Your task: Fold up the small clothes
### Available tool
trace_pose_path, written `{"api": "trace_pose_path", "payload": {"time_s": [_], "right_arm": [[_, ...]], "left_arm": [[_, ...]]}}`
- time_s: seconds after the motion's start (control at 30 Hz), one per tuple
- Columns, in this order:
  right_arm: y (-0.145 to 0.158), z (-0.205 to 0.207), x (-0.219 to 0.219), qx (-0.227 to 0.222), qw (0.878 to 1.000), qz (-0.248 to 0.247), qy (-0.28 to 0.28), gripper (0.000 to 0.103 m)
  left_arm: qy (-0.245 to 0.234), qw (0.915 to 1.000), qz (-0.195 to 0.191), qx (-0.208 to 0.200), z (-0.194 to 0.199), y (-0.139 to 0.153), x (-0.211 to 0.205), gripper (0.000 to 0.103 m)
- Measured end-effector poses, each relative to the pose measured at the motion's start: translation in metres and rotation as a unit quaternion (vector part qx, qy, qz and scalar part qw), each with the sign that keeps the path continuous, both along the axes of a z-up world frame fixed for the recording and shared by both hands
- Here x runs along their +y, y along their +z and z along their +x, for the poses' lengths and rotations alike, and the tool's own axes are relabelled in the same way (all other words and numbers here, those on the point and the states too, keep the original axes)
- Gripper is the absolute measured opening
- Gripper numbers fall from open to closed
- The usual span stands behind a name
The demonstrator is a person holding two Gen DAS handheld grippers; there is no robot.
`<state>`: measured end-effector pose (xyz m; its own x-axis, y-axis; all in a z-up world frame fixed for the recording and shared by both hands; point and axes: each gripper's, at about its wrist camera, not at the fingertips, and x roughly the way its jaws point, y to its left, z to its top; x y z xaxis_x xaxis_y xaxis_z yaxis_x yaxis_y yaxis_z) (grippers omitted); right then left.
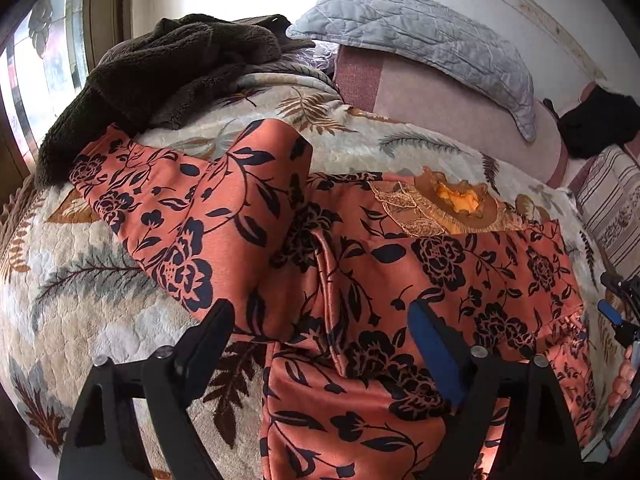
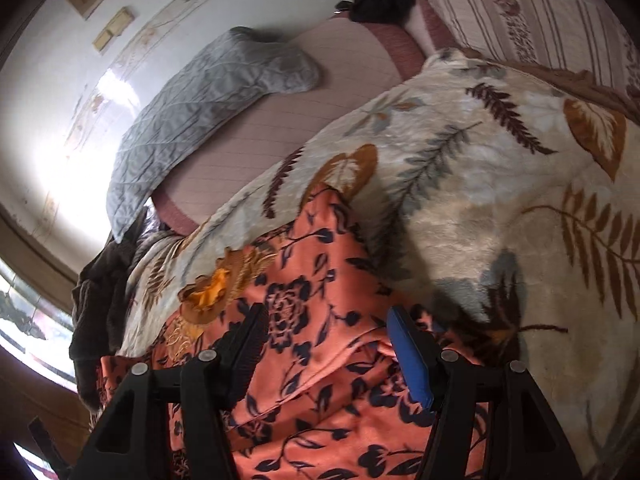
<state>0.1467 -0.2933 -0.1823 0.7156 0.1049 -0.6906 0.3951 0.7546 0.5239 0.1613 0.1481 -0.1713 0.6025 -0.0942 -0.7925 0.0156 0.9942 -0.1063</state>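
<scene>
Both claws spread wide in my feeds, left claw (image 1: 320, 320) and right claw (image 2: 326, 328) gripping nothing, hovering over orange floral garment (image 1: 400, 272), lying partly folded on leaf-print blanket (image 1: 100, 300).

A bedroom in a home: a bed (image 1: 120, 320) covered with a plush cream blanket (image 2: 500, 208) printed with fern leaves, a quilted grey pillow (image 1: 420, 36) against a pale papered wall (image 2: 48, 92), a striped cushion (image 2: 532, 8), a dark fleece garment (image 1: 160, 68) heaped by a window (image 1: 24, 80) letting in daylight.
</scene>
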Motion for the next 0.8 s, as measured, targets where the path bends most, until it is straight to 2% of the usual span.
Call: {"api": "trace_pose_path", "payload": {"time_s": [0.1, 0.23, 0.3, 0.37, 0.4, 0.43, 0.5, 0.57, 0.63, 0.73, 0.8], "right_arm": [[-0.02, 0.014, -0.015, 0.017, 1.0, 0.006, -0.007, 0.065], [-0.042, 0.042, -0.014, 0.042, 0.999, 0.025, 0.02, 0.065], [-0.052, 0.054, -0.011, 0.052, 0.998, 0.019, 0.03, 0.065], [-0.059, 0.064, -0.006, 0.064, 0.997, 0.002, 0.048, 0.056], [-0.057, 0.065, -0.003, 0.066, 0.996, -0.024, 0.053, 0.033], [-0.055, 0.066, -0.002, 0.068, 0.995, -0.04, 0.059, 0.021], [-0.052, 0.061, -0.007, 0.063, 0.996, -0.038, 0.046, 0.017], [-0.048, 0.056, -0.012, 0.065, 0.996, -0.052, 0.027, 0.016], [-0.04, 0.048, -0.014, 0.047, 0.998, -0.042, 0.027, 0.018], [-0.016, 0.03, -0.013, 0.012, 0.999, -0.036, 0.028, 0.018], [0.0, 0.016, -0.007, -0.009, 0.998, -0.052, 0.019, 0.018]], "left_arm": [[0.011, 0.9987, 0.05, 0.003, 0.012, -0.013, -0.007, 0.085], [0.021, 0.9966, 0.079, 0.011, 0.026, -0.027, -0.013, 0.078], [0.029, 0.995, 0.094, 0.02, 0.031, -0.034, -0.015, 0.075], [0.034, 0.9923, 0.116, 0.024, 0.034, -0.04, -0.018, 0.073], [0.036, 0.9904, 0.131, 0.027, 0.036, -0.043, -0.02, 0.073], [0.038, 0.9893, 0.138, 0.029, 0.037, -0.045, -0.021, 0.073], [0.04, 0.9893, 0.138, 0.029, 0.036, -0.044, -0.021, 0.073], [0.039, 0.9899, 0.134, 0.026, 0.034, -0.039, -0.022, 0.073], [0.034, 0.9939, 0.104, 0.016, 0.031, -0.029, -0.017, 0.073], [0.04, 0.9972, 0.06, -0.018, 0.019, -0.006, 0.0, 0.075], [0.063, 0.9951, 0.051, -0.057, 0.009, 0.011, 0.02, 0.081]]}}
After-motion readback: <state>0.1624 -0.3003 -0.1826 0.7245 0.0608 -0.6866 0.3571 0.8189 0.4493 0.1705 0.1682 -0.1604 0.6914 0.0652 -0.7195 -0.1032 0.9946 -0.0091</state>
